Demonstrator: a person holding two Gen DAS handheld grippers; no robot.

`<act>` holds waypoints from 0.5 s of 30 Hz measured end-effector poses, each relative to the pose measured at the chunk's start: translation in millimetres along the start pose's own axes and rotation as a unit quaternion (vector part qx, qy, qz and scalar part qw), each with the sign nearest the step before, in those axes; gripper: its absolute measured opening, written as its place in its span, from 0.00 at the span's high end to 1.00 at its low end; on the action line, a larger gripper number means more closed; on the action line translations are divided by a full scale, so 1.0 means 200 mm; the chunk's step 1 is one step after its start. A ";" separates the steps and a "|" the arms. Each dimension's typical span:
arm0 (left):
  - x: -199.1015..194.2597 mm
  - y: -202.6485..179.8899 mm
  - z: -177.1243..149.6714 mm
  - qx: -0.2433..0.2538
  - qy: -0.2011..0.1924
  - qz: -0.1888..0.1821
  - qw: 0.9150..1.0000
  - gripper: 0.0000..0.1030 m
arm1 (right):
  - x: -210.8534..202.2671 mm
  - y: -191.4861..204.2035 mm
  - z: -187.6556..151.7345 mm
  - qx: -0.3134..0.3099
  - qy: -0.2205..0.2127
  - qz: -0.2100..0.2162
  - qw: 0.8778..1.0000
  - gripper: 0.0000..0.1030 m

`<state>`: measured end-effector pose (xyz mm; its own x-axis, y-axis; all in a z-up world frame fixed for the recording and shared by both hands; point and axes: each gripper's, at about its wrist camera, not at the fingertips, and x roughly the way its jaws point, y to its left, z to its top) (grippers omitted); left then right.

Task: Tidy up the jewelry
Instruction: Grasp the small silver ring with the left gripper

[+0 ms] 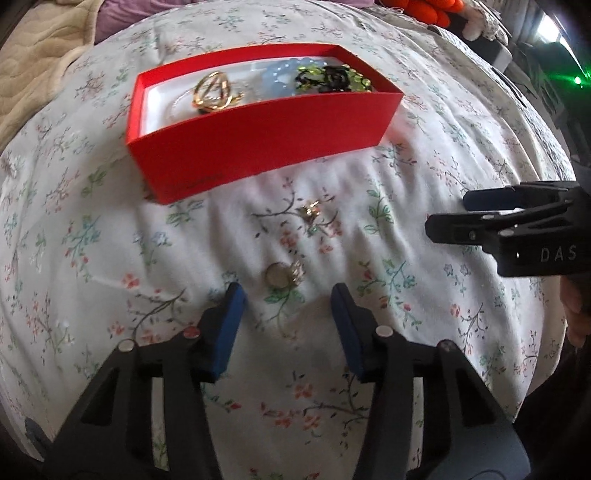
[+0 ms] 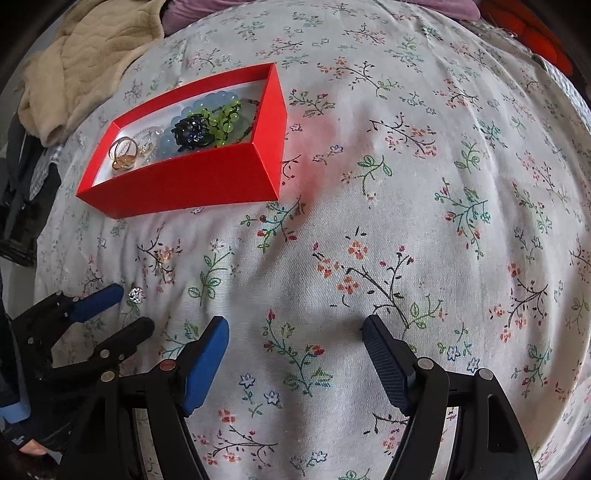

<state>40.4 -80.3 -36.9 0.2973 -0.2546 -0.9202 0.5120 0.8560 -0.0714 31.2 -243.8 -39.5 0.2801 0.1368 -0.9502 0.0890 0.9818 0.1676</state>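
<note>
A red box (image 1: 258, 147) (image 2: 192, 181) on the flowered bedsheet holds a gold ring piece (image 1: 214, 94) (image 2: 123, 153), pale blue beads (image 1: 277, 72), green beads (image 2: 225, 114) and a dark piece (image 2: 192, 131). My left gripper (image 1: 288, 295) is open, just above the sheet, with a round pale ring and sparkly piece (image 1: 284, 276) lying right between and ahead of its fingertips. A small gold piece (image 1: 310, 210) lies further ahead. My right gripper (image 2: 295, 328) is open and empty over bare sheet, to the right of the left gripper (image 2: 122, 306). The sparkly piece (image 2: 136, 294) shows beside it.
A beige quilted blanket (image 2: 85, 62) and purple cloth (image 1: 122, 18) lie at the far left of the bed. Orange items (image 1: 421, 9) sit at the far right. Dark objects (image 2: 18, 206) stand off the bed's left edge. The right gripper also shows in the left wrist view (image 1: 447, 210).
</note>
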 end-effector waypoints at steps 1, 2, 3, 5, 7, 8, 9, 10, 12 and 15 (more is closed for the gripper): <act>0.01 0.00 0.01 0.000 0.000 0.001 1.000 0.52 | 0.00 0.00 0.00 0.000 0.000 0.000 1.000 0.26; 0.01 -0.01 0.01 0.000 -0.001 0.003 1.000 0.54 | 0.00 0.00 0.00 0.000 0.000 0.000 1.000 0.26; 0.02 -0.01 0.02 0.001 -0.002 0.005 1.000 0.58 | 0.00 0.01 0.00 0.001 0.000 0.001 1.000 0.26; 0.03 -0.03 0.04 0.003 -0.003 0.010 1.000 0.63 | 0.00 0.01 0.00 0.002 0.000 0.002 1.000 0.26; 0.03 -0.03 0.05 0.005 -0.004 0.016 1.000 0.68 | 0.00 0.01 0.00 0.003 -0.001 0.002 1.000 0.26; 0.03 -0.04 0.05 0.007 -0.005 0.018 1.000 0.75 | 0.01 0.01 0.00 0.003 -0.001 0.001 1.000 0.26; 0.03 -0.04 0.05 0.009 -0.005 0.020 1.000 0.77 | 0.01 0.01 0.00 0.003 -0.002 0.000 1.000 0.26; 0.03 -0.04 0.05 0.009 -0.005 0.021 1.000 0.77 | 0.01 0.01 0.00 0.004 -0.002 0.000 1.000 0.26; 0.02 -0.02 0.04 0.008 -0.005 0.020 1.000 0.77 | 0.00 0.01 0.00 0.005 -0.004 -0.001 1.000 0.26; -0.01 0.02 0.03 0.000 -0.005 0.020 1.000 0.77 | 0.01 0.03 0.02 0.005 -0.007 0.004 1.000 0.26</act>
<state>47.4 -79.6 -33.1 0.3261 -0.2250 -0.9182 0.4992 0.8658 -0.0349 35.8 -237.7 -39.2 0.2950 0.1420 -0.9449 0.0971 0.9793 0.1775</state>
